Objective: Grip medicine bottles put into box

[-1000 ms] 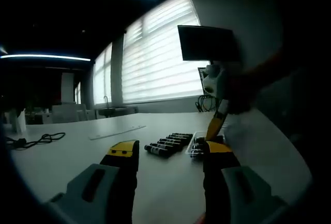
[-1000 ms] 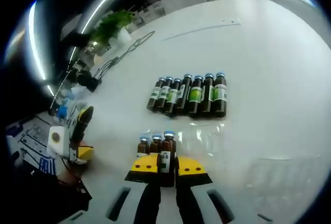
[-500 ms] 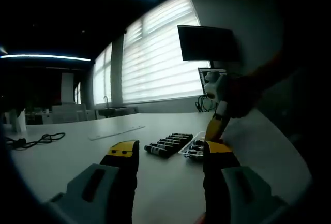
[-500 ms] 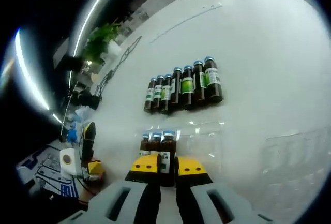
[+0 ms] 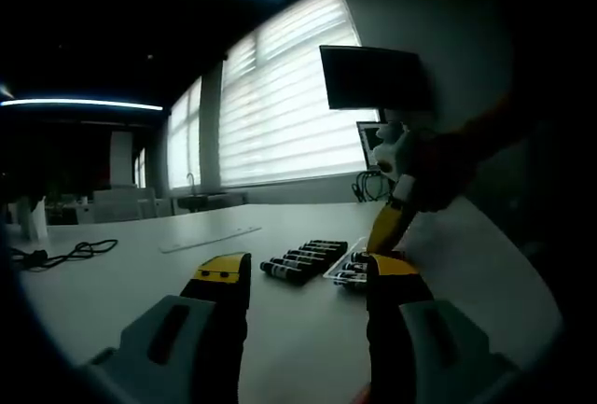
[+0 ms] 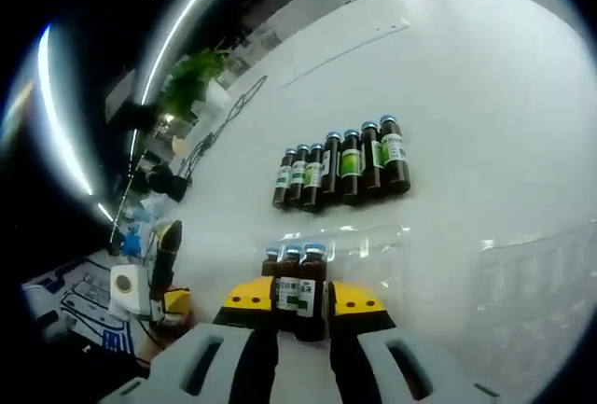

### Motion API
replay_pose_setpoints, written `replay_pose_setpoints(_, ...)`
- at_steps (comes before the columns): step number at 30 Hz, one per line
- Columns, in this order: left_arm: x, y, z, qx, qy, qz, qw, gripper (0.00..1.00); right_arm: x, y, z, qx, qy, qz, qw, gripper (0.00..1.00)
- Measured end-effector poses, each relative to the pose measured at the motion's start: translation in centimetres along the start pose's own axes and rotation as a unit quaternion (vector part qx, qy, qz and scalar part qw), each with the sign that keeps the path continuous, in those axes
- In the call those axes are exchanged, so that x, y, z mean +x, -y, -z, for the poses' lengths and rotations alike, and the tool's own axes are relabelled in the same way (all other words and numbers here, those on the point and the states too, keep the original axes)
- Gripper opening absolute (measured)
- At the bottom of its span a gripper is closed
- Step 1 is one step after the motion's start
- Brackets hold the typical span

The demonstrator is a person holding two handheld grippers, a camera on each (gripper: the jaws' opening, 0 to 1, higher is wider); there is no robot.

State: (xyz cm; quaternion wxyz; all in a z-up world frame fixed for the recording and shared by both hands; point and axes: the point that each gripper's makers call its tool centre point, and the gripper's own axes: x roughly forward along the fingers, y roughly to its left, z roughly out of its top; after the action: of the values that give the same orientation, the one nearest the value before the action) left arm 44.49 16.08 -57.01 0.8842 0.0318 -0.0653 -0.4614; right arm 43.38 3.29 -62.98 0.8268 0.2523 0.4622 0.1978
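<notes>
Right gripper jaws clamp 1 medicine bottle over the clear box (2 already seated): lower it upright beside them; left gripper idles agape.

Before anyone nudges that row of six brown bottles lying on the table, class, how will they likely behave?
The row of bottles lies flat on the smooth white table, so the round bodies would probably roll. They look like glass: likely hard, slick, and breakable if knocked.

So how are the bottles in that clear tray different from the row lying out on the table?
The bottles in the clear tray are three, sitting by the right gripper, whose jaws close on one. The row on the table is six, loose on the bare table further off, untouched. Both sets are dark brown, blue-capped and green-labelled.
</notes>
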Motion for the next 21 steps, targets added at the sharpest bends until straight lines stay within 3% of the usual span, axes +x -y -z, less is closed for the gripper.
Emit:
replay_pose_setpoints(7, 0.0, -0.2, -0.1, -0.002, 0.002, -0.003, 1.0000, 0.42, -1.6, -0.3, -2.8, -0.027, 0.098, 0.007, 0.9948, 0.12)
replay_pose_setpoints(11, 0.0, -0.1, 0.0, -0.002, 0.001, -0.002, 1.0000, 0.42, -2.2, 0.2, -3.2, -0.070, 0.134, 0.044, 0.9875, 0.11)
replay_pose_setpoints(13, 0.0, -0.1, 0.0, -0.002, 0.000, -0.002, 1.0000, 0.42, -2.3, 0.5, -3.4, -0.094, 0.145, 0.064, 0.9829, 0.10)
replay_pose_setpoints(16, 0.0, -0.2, 0.0, -0.002, -0.001, -0.003, 1.0000, 0.42, -2.8, -0.4, -4.5, -0.145, 0.200, 0.071, 0.9665, 0.03)
replay_pose_setpoints(21, 0.1, 0.0, 0.2, 0.000, -0.004, 0.000, 1.0000, 0.42, -2.5, 0.0, -3.5, -0.198, 0.187, 0.130, 0.9534, 0.04)
